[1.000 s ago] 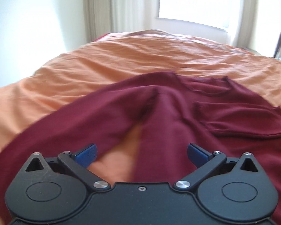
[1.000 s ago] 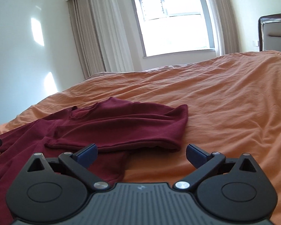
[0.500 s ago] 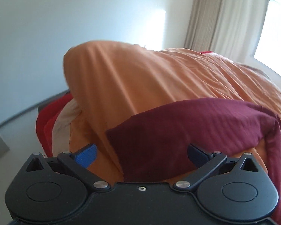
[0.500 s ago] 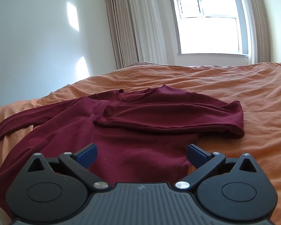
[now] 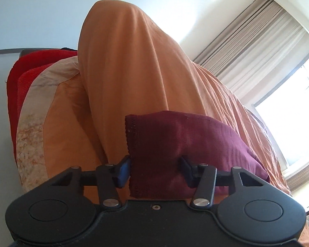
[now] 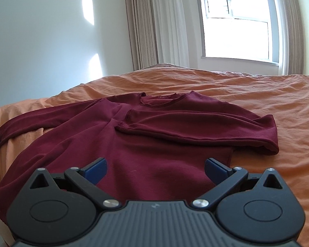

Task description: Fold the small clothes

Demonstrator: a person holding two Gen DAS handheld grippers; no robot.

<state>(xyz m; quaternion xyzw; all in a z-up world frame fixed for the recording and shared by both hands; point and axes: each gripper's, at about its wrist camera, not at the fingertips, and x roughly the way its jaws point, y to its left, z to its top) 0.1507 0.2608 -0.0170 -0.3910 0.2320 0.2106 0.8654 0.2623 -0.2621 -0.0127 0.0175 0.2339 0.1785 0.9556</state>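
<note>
1. Left gripper [image 5: 155, 171]: jaws narrowed onto the cuff [image 5: 154, 144] of a maroon sleeve. Both pads press into the cloth, the blue left pad [image 5: 124, 171] against the stitched cuff edge. The cloth bulges between and above the pads.
2. Cuff location: at the bed's corner, where the orange cover [image 5: 134, 72] drops over the edge. The rest of the sleeve runs off to the right along the cover.
3. Left of the cover in the same view: a pale patterned band [image 5: 31, 131] of bedding and red fabric [image 5: 20, 72] beneath it.
4. Right gripper [image 6: 155, 171]: jaws spread wide, nothing between them. It hangs over the lower body of the sweater [image 6: 146, 144]; contact with the cloth cannot be told.
5. Sweater: lies flat, front up, on the orange bedspread [image 6: 257, 94], collar [image 6: 162, 99] toward the window [image 6: 237, 24].
6. Right-hand sleeve [image 6: 195, 127]: folded across the chest, its cuff near the middle of the garment.
7. Other sleeve [image 6: 41, 117]: stretched out to the left, reaching the bed's edge.
8. Curtains [image 6: 154, 24] hang left of the window; wall [image 6: 51, 41] is plain white.
</note>
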